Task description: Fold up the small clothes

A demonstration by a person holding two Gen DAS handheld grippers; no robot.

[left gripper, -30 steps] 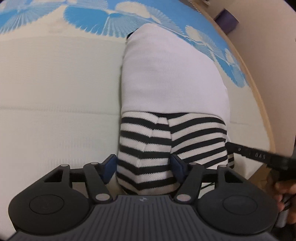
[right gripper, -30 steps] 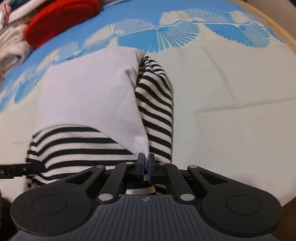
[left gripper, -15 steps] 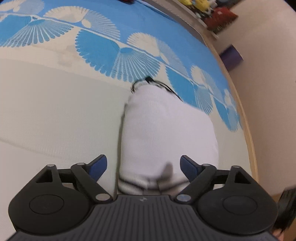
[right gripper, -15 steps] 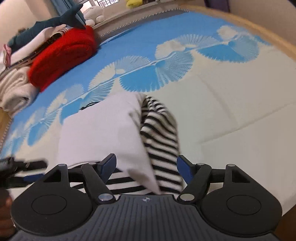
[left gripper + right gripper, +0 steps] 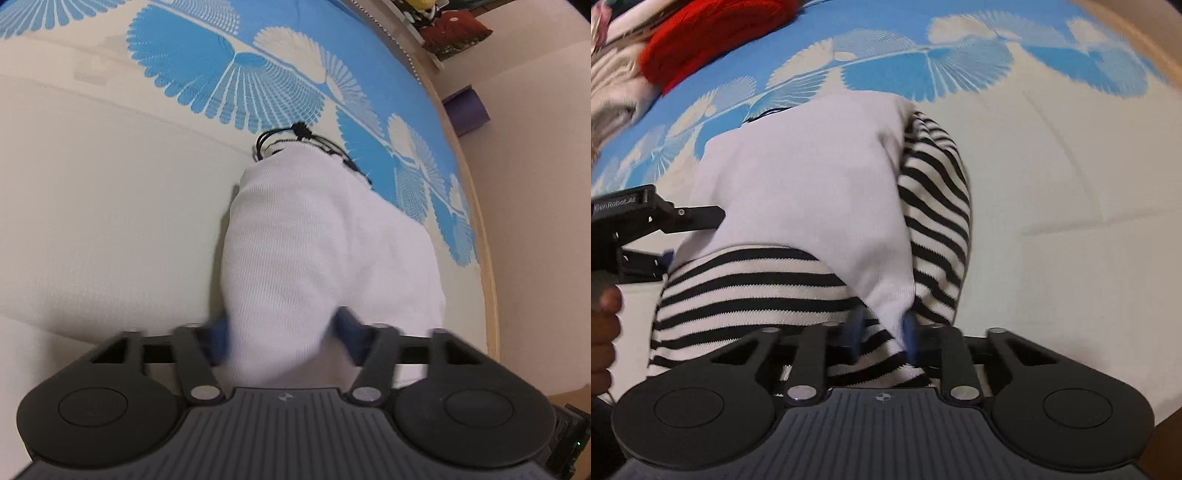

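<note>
A small garment with a plain white body (image 5: 812,184) and black-and-white striped sleeves (image 5: 938,221) lies folded on the bed. In the left wrist view its white part (image 5: 317,251) fills the centre, with a black cord (image 5: 295,133) at its far end. My left gripper (image 5: 284,339) has its blue fingers (image 5: 218,341) closing around the white near end. My right gripper (image 5: 882,328) is closing on the white corner over the striped fabric. The left gripper (image 5: 665,221) also shows at the left in the right wrist view.
The bed cover is cream (image 5: 92,221) with a blue fan pattern (image 5: 236,62). A red knit pile (image 5: 713,33) and other folded clothes (image 5: 609,85) lie at the far left. The wooden bed edge (image 5: 487,295) runs on the right, with a purple object (image 5: 465,110) beyond.
Both grippers opened and lifted back half a second ago. Now both have come down on the garment's near edge and their fingers are narrowing on the white fabric.
</note>
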